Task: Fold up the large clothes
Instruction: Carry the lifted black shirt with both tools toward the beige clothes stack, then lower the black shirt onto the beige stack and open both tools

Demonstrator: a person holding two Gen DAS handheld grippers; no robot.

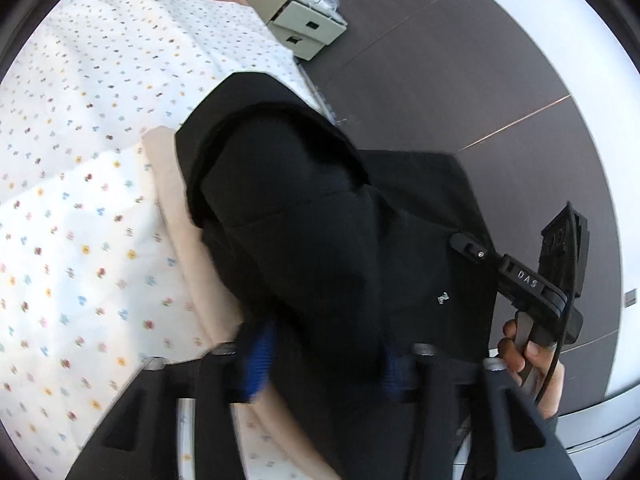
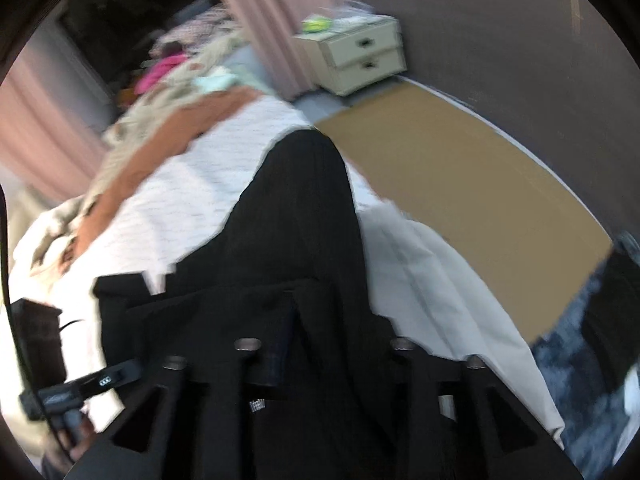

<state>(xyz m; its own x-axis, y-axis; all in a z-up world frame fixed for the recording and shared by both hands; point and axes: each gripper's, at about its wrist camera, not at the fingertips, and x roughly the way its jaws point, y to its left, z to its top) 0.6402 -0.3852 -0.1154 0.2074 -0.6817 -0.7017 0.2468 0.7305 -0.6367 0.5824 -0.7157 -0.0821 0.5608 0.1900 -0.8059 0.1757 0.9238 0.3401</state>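
Observation:
A large black garment (image 1: 312,232) hangs in front of the left wrist camera, lifted over the floral bedsheet (image 1: 80,160). My left gripper (image 1: 324,356) is shut on its upper edge, its blue finger pads (image 1: 256,360) partly buried in cloth. The right gripper's body (image 1: 532,280), with the hand on it, shows at the right, against the garment's edge. In the right wrist view the black garment (image 2: 300,220) drapes over my right gripper (image 2: 324,360), which is shut on it; its fingers are mostly hidden by fabric. The view is motion-blurred.
A beige cloth (image 1: 180,208) lies on the bed under the garment. A cream bedside drawer unit (image 2: 356,56) stands by the grey wall. A brown board (image 2: 460,184) lies beside the bed. Piled clothes (image 2: 180,76) and pink curtains (image 2: 272,12) are beyond.

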